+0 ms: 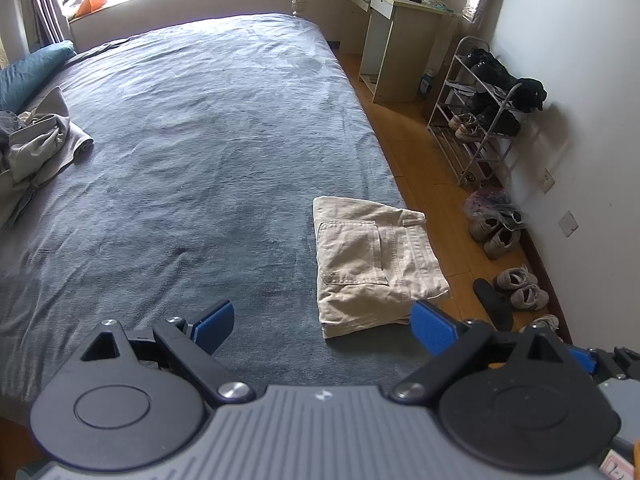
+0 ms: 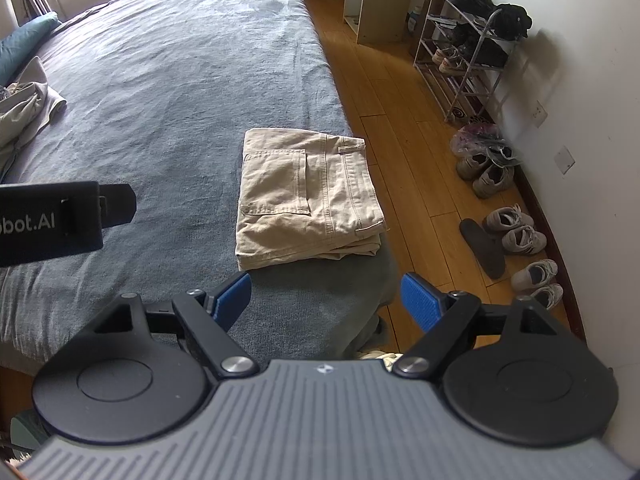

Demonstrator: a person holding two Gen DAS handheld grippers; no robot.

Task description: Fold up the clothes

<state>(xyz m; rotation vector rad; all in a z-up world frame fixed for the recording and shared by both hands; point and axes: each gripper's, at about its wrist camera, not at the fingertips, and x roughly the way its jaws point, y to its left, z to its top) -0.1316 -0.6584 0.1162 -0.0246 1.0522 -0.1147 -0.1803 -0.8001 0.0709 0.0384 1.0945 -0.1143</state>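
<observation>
Folded beige trousers [image 1: 376,264] [image 2: 308,200] lie flat near the right edge of a bed with a grey-blue cover [image 1: 200,140] [image 2: 168,92]. My left gripper [image 1: 324,326] hovers just short of the fold, its blue pads wide apart and holding nothing. My right gripper [image 2: 326,300] is also open and empty, over the bed's near corner in front of the trousers. A black part of the left tool [image 2: 60,220] shows at the left of the right wrist view. A loose heap of unfolded grey and beige clothes [image 1: 40,140] [image 2: 24,112] lies at the bed's far left.
A teal pillow [image 1: 28,72] sits at the head of the bed. Right of the bed is wooden floor [image 2: 392,104] with several shoes [image 2: 516,232] along the wall, a metal shoe rack [image 1: 476,108] and a desk [image 1: 396,28].
</observation>
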